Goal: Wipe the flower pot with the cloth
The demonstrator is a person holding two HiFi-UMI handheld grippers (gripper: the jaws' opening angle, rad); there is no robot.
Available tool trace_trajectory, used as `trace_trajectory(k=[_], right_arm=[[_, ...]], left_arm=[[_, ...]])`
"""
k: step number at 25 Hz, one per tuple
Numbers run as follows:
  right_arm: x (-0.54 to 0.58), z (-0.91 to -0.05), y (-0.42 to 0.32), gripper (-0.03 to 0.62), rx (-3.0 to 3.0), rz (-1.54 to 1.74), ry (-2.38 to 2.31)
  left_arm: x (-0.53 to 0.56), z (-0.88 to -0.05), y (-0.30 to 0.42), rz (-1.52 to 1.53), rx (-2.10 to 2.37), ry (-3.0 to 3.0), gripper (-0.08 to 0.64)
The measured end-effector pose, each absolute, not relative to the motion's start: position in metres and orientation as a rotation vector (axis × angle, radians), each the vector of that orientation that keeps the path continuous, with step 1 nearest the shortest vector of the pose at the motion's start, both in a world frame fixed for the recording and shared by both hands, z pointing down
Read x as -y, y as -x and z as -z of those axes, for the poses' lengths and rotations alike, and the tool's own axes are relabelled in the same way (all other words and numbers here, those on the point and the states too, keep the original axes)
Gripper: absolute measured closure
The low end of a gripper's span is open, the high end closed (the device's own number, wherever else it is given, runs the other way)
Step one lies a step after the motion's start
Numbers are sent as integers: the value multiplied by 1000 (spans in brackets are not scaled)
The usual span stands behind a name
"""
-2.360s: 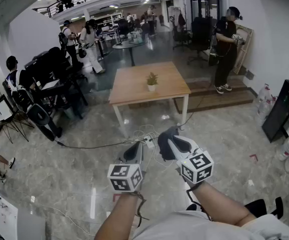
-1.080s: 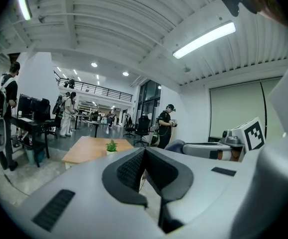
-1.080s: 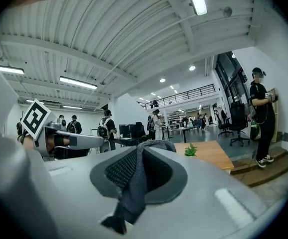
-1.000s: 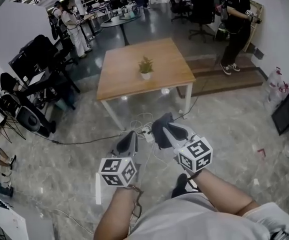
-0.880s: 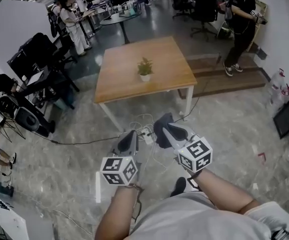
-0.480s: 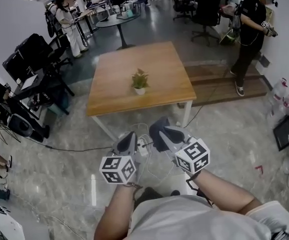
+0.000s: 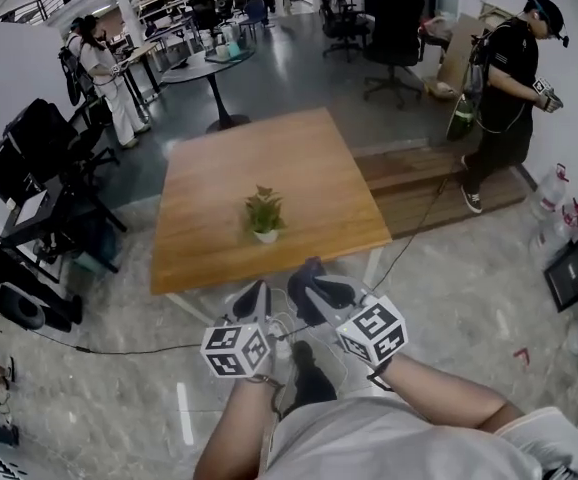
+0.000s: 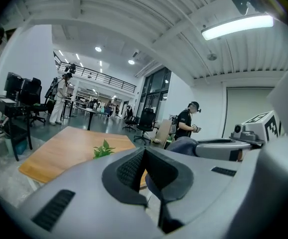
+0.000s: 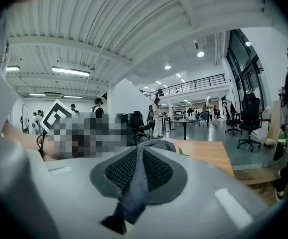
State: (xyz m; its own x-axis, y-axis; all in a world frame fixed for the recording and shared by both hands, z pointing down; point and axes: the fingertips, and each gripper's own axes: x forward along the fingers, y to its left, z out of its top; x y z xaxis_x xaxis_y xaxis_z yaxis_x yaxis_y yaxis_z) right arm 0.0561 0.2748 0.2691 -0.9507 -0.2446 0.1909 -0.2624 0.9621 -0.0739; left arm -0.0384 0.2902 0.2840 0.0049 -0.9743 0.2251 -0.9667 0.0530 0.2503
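**A:** Head view first. Where is the flower pot?

**B:** Upright on the wooden bench, in its near half, with a green plant in it. The left gripper and right gripper both hang short of the bench's near edge, well apart from the pot. It lies almost straight ahead of the left one, and ahead and a little leftward of the right.

**A:** And the left gripper view?

**B:** Its fingers are pressed together with nothing between them. Beyond them the plant's leaves show above the bench. The pot itself is hidden behind the gripper body.

**A:** Right gripper view?

**B:** The fingers there are clamped on the cloth, a grey-blue strip running up between the pads (one leaf tip just peeks past it).

**A:** So which does the work?

**B:** My guess is that the right carries the cloth forward and slightly left. The left, more in line with the pot, could steady it. Both have a similar gap to close first.
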Motion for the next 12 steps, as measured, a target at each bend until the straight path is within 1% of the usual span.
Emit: trace_trajectory(k=[8,12], right_arm=[[-126,-296,64,551,2874,-229,-449],[-68,-322,99,549,2829,-296,-503]], left_arm=[[-143,-331,166,-49,1901,-1923,555],[-87,-368,219,-115,1845,-1887,555]])
